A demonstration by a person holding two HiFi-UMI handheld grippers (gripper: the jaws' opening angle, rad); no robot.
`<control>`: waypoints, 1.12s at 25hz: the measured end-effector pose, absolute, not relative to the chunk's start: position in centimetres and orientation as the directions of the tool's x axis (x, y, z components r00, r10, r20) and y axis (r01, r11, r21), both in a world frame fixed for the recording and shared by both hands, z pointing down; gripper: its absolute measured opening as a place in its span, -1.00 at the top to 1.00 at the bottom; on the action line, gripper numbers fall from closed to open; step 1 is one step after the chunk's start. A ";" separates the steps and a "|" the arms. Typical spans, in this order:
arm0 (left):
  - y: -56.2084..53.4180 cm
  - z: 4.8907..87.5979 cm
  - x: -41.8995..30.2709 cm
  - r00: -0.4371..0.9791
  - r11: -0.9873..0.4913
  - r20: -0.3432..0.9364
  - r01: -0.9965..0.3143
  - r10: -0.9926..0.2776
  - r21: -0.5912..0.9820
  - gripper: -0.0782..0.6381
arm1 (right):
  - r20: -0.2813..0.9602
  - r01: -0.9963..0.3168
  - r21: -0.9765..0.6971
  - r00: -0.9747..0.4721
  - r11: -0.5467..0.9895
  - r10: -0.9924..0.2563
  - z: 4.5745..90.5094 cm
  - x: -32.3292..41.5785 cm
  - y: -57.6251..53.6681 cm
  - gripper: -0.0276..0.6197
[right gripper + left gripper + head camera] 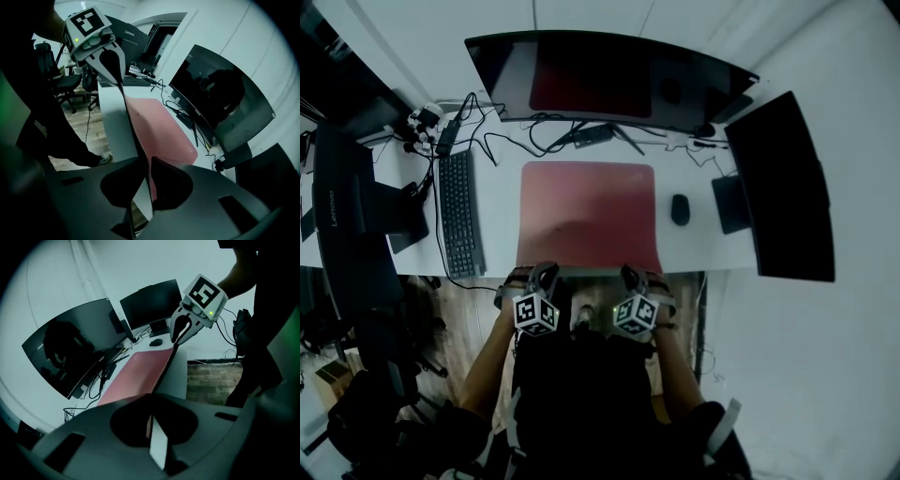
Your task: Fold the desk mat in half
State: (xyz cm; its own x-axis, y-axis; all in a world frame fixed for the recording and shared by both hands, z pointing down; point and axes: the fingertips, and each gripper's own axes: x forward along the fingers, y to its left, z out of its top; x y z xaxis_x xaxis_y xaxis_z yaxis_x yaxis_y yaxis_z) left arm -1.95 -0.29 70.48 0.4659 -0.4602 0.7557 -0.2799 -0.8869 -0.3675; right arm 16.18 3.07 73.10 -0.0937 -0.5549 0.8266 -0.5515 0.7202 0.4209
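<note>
The red desk mat (587, 214) lies on the white desk (497, 202) in front of the curved monitor. Its near edge is raised off the desk's front edge. My left gripper (542, 276) is shut on the mat's near left corner, and my right gripper (630, 276) is shut on the near right corner. In the left gripper view the mat's (136, 373) thin edge runs from my left gripper (151, 422) across to the right gripper (180, 333). The right gripper view shows the mat (161, 129) pinched in my right gripper (147, 180), with the left gripper (112, 65) at the far corner.
A curved monitor (609, 80) stands behind the mat, a second dark screen (783, 187) at the right. A black keyboard (457, 214) lies left of the mat, a mouse (680, 208) to its right. Cables (502, 131) run along the back. Wooden floor (211, 380) lies below the desk's edge.
</note>
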 end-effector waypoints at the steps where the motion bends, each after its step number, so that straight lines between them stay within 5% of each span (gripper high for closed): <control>1: -0.6 70.2 -1.9 0.472 -0.889 0.755 -0.274 -0.456 -0.366 0.73 | 0.832 -0.553 0.412 -0.097 0.724 -0.547 72.9 16.2 2.8 0.85; 11: -4.1 67.1 -2.3 0.491 -0.898 0.753 -0.274 -0.439 -0.345 0.73 | 0.892 -0.553 0.295 -0.132 0.779 -0.432 70.5 15.7 1.3 0.85; 28: -10.8 63.7 -2.7 0.583 -0.893 0.677 -0.284 -0.450 -0.349 0.73 | 0.828 -0.615 0.427 -0.028 0.663 -0.560 65.1 15.6 -6.5 0.86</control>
